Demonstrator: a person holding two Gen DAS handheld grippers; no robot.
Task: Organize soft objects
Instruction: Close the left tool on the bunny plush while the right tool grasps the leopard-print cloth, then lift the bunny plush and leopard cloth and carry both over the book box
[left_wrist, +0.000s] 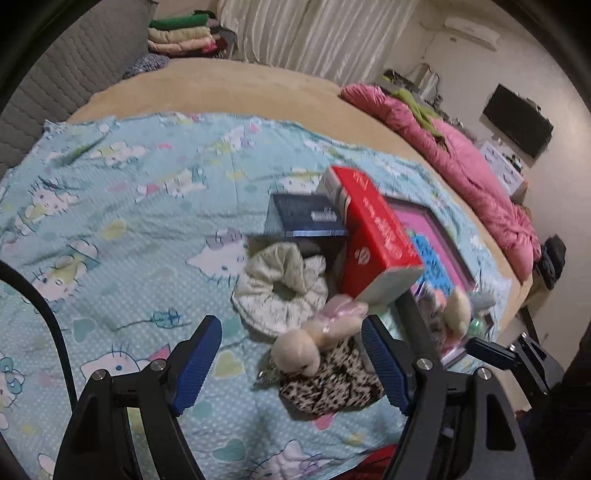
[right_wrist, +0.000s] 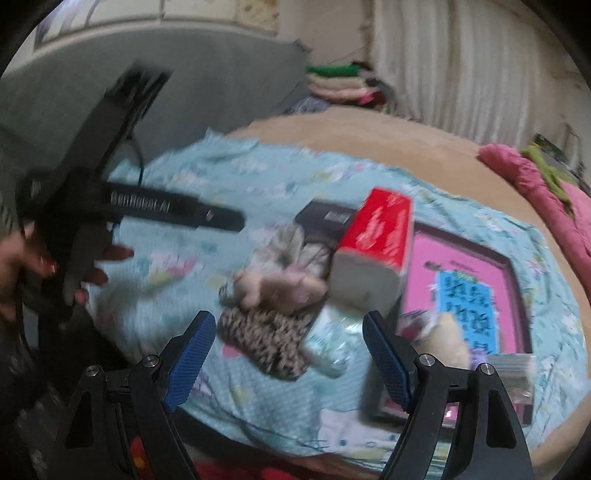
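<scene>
On the pale blue cartoon-cat sheet (left_wrist: 122, 221) lies a heap of soft things. A cream plush toy (left_wrist: 306, 347) rests on a leopard-print cloth (left_wrist: 332, 391), with a white scrunchie (left_wrist: 273, 291) just behind them. My left gripper (left_wrist: 291, 365) hovers open over the plush toy and the cloth, with its pads clear of both. My right gripper (right_wrist: 290, 363) is open above the leopard-print cloth (right_wrist: 266, 332) and a small pale packet (right_wrist: 328, 350), holding nothing. The plush toy (right_wrist: 273, 288) and the scrunchie (right_wrist: 291, 247) lie beyond it. A second cream plush (right_wrist: 450, 339) sits on the pink board.
A red box (left_wrist: 373, 236) leans on a dark blue box (left_wrist: 306, 218), beside a pink framed board (left_wrist: 436, 240). A pink quilt (left_wrist: 480, 177) runs along the bed's right edge. Folded clothes (left_wrist: 181, 35) are stacked at the back. A hand (right_wrist: 40, 266) holds the left gripper's body (right_wrist: 155, 206).
</scene>
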